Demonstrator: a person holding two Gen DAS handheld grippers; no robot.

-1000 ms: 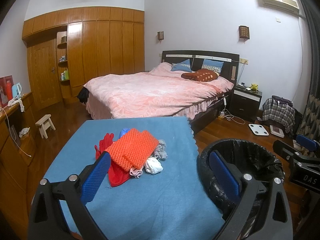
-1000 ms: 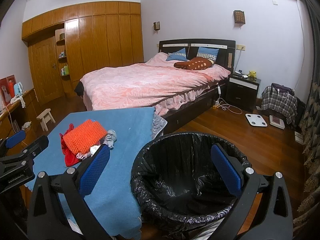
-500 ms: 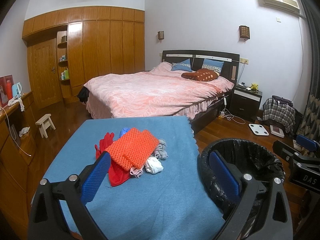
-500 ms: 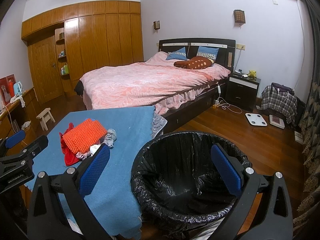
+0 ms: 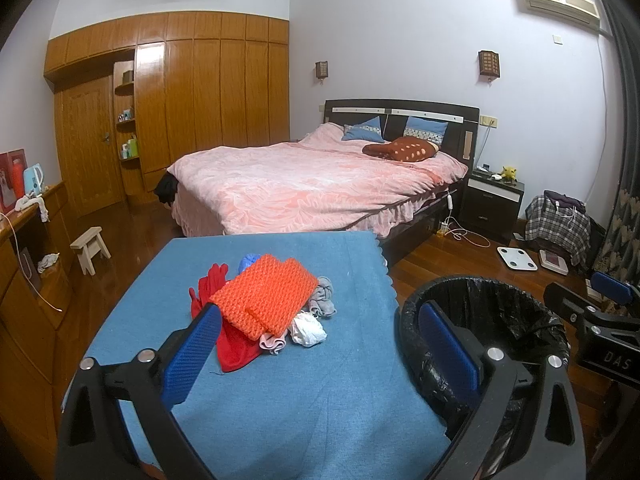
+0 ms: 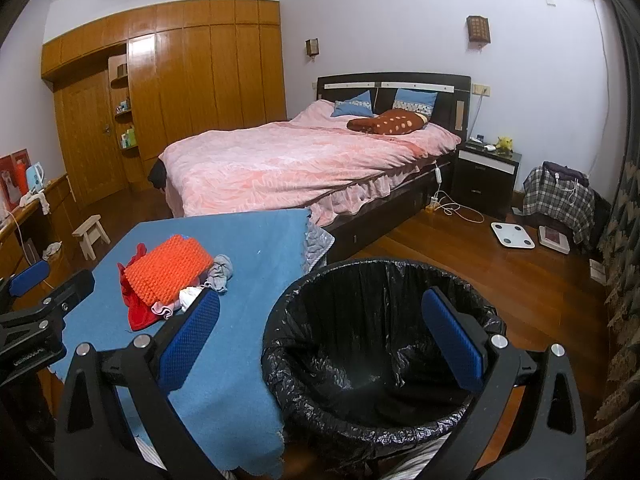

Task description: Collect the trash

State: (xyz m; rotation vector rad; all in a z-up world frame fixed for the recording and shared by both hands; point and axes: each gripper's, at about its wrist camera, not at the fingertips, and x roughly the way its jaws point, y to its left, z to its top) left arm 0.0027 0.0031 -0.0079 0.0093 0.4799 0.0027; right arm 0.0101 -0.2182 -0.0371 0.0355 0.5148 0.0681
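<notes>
I've got both grippers spread wide, nothing in either. Trash pile (image 5: 276,308) sits mid blue table (image 5: 320,400), just ahead of my left gripper (image 5: 316,344) & slightly left of centre; its long axis runs roughly across my line of approach. Bin (image 6: 380,344) is right of the pile, off the table edge, under my right gripper (image 6: 320,340). Left is nearer, I reckon.

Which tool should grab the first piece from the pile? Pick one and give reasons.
Left. The left tool points over the pile on the blue cloth, open and empty. The right tool faces the bin.
</notes>
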